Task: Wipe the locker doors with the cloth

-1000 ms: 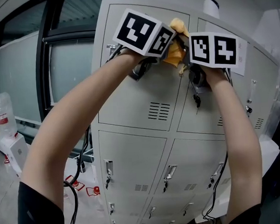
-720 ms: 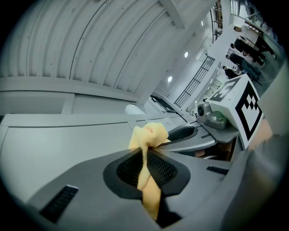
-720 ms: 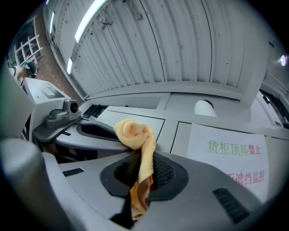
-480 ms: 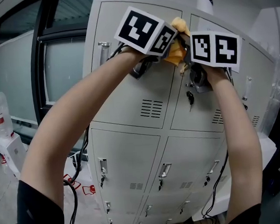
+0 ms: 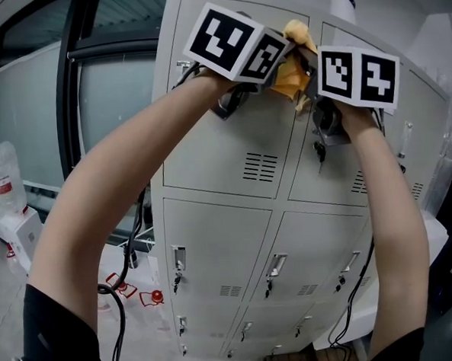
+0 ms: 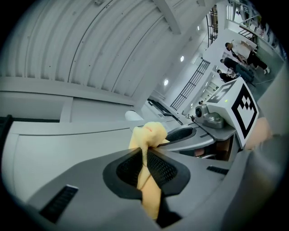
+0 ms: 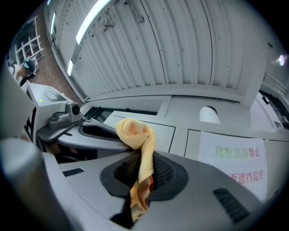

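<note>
The left hand-held gripper [image 6: 144, 157] is clenched on one end of the yellow cloth [image 6: 150, 134], which bunches above the pads. The right hand-held gripper [image 7: 143, 161] is clenched on the other end of the same cloth. Both are raised with their tips close together. The cloth sits between them near the top of the grey locker [image 5: 232, 149], over the seam between the two upper doors. Contact with the metal cannot be confirmed. A key [image 5: 320, 153] hangs from the right upper door's lock.
</note>
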The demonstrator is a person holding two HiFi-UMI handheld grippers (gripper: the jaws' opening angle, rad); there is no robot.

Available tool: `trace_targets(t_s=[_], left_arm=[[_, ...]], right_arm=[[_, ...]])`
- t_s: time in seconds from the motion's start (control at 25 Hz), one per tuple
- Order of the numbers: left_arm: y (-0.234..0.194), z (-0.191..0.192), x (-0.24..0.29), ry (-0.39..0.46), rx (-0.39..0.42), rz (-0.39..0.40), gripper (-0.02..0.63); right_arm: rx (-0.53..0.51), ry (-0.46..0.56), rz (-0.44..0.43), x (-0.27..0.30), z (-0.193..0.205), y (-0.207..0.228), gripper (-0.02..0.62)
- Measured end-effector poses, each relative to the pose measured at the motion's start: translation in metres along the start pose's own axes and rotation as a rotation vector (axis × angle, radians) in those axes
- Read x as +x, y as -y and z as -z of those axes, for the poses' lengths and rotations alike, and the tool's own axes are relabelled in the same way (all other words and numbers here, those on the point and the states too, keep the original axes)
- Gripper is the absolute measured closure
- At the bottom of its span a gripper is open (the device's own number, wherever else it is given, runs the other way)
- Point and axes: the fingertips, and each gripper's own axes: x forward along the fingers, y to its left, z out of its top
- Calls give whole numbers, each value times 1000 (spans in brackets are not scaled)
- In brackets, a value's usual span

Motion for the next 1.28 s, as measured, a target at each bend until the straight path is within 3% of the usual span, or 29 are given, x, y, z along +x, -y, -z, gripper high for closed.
trace_targets(t_s=[0.32,0.76,1.04,1.28], left_arm=[[-37,3,-64,-23,6,-59,563],[-84,44,-149,-116,1,-151,563],[-93,79,-158,-150,-25,-161,563],[-95,88,-156,-121,-59,-161,563]], right_arm=[[29,40,-79,20,-24,-68,534],[29,18,-178,57,-23,-168,534],[13,-29,-162,74,4,-187,534],[2,-22,-126,78,10,-186,534]])
